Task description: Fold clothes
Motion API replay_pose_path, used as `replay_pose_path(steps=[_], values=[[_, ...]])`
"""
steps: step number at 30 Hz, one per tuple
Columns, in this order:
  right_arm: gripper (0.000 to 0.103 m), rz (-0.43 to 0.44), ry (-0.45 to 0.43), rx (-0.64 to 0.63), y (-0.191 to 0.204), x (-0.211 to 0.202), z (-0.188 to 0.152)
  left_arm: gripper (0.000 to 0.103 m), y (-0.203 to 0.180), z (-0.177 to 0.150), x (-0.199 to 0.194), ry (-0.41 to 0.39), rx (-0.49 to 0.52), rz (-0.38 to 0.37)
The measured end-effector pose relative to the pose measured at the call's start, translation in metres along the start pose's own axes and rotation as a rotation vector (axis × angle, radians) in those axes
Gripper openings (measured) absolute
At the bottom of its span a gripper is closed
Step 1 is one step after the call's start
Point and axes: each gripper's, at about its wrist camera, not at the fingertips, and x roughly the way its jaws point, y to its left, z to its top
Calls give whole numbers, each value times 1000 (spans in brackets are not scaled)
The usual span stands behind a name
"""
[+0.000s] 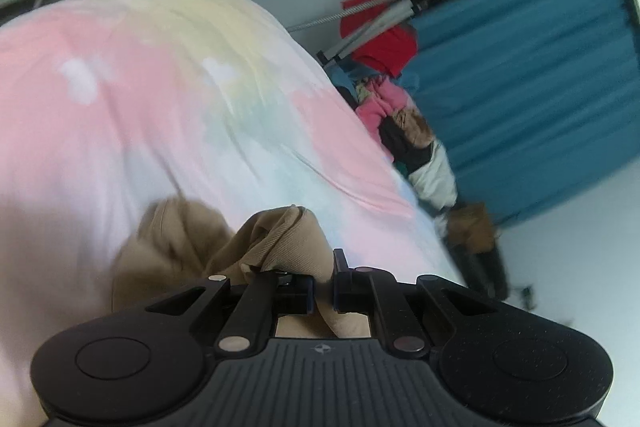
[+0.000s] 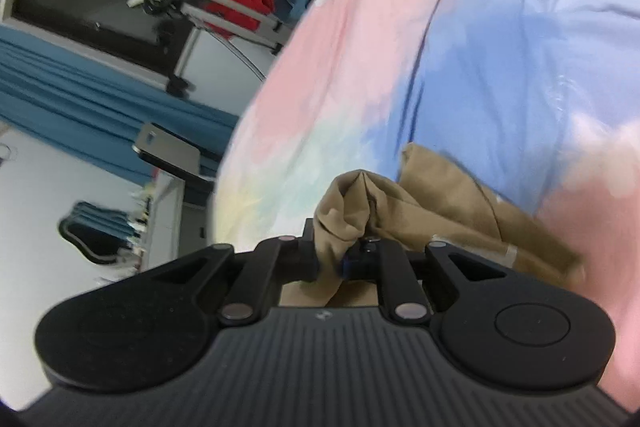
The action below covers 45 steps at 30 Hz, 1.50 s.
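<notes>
Both claws pinch tan garment (image 1: 280, 239).

An indoor room set up as a recording studio or lab. Teal curtains (image 1: 520, 75) line white walls at three o'clock. A metal tripod stand (image 2: 224, 11) stands at ten o'clock. A heap of assorted clothes (image 1: 400, 115), red, pink and tan, waits beside a pastel tie-dye sheet (image 1: 160, 99).
</notes>
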Motion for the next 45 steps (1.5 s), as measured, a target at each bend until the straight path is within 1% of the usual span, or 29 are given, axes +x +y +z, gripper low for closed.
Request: replay_pose_path(steps=[3,6,8,9,10,11,12,13,14,15,16,17,19,20,23,25,29,33,37,41,45], values=[[15,-20,18,-13,-11,34,9,9,11,3,31,26,73,37],[16,-48,30,-70,-7,47,11,10,16,3,43,28,128,54],[20,-60,20,-130,3,48,9,11,16,2,44,28,163,59],[29,-57,15,-168,8,46,6,13,16,2,45,28,181,61],[43,-50,10,-206,12,45,3,17,14,1,44,29,200,60],[50,-39,7,-239,16,43,1,26,11,0,43,31,220,58],[62,-28,1,-278,21,40,-3,34,7,-2,41,29,247,57],[69,-26,-13,-321,26,35,-8,49,2,-4,36,19,285,56],[72,-26,-30,-366,32,29,-13,62,-4,-8,30,0,326,60],[72,-28,-51,-414,38,22,-17,68,-9,-11,24,-21,367,65],[72,-32,-75,-463,43,15,-22,78,-13,-16,19,-35,409,79],[72,-38,-89,-499,47,9,-24,82,-17,-21,14,-49,450,95],[72,-54,-108,-560,52,-2,-27,82,-25,-31,5,-76,533,128],[72,-66,-108,-582,53,-5,-26,82,-25,-35,4,-70,555,145],[72,-75,-85,-646,53,-8,-26,82,-19,-40,9,-35,567,172],[72,-103,-54,-669,51,1,-27,82,-15,-43,18,-18,589,207],[71,-151,3,-724,45,29,-31,82,-7,-47,33,-4,636,237],[72,-184,-12,-812,47,39,-44,82,-4,-50,34,-13,653,244],[70,-185,-28,-825,49,27,-49,81,-7,-57,26,-28,662,251],[70,-181,-56,-826,49,0,-57,81,-12,-64,5,-38,656,227],[70,-189,-73,-848,49,-20,-67,81,-19,-77,-16,-51,706,237]])
